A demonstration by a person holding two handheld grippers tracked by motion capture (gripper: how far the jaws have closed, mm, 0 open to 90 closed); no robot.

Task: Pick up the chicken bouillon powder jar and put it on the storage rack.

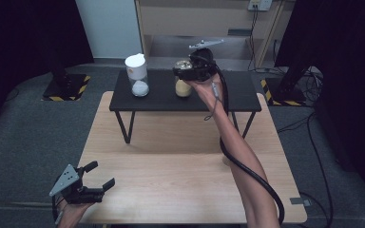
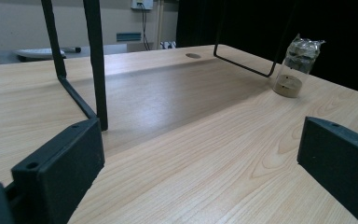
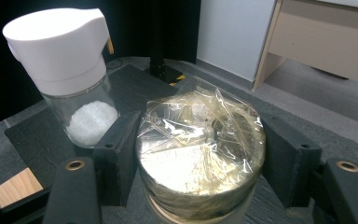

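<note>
A: Largest first. Pale wooden table, with a low black shelf on thin metal legs standing on its far half. On the shelf, a glass jar of yellowish powder with crinkled clear film over its lid, and to its left a glass shaker with a white pouring cap and white crystals.

B: Progress?

A: I'd judge it early: the grasp is in hand, nothing carried yet. The right gripper has its jaws either side of the film-covered lid, close against it. Whether they are truly clamped I cannot tell. The jar stands on the shelf; lifting and placing remain.

B: The other hand?

A: The left gripper sits at the near left table edge, jaws wide apart, holding nothing.

B: View differences?

A: The right gripper view gives the lid and the shaker's crystals in detail. The left gripper view shows a second film-topped glass jar on the table by a far shelf leg.
</note>
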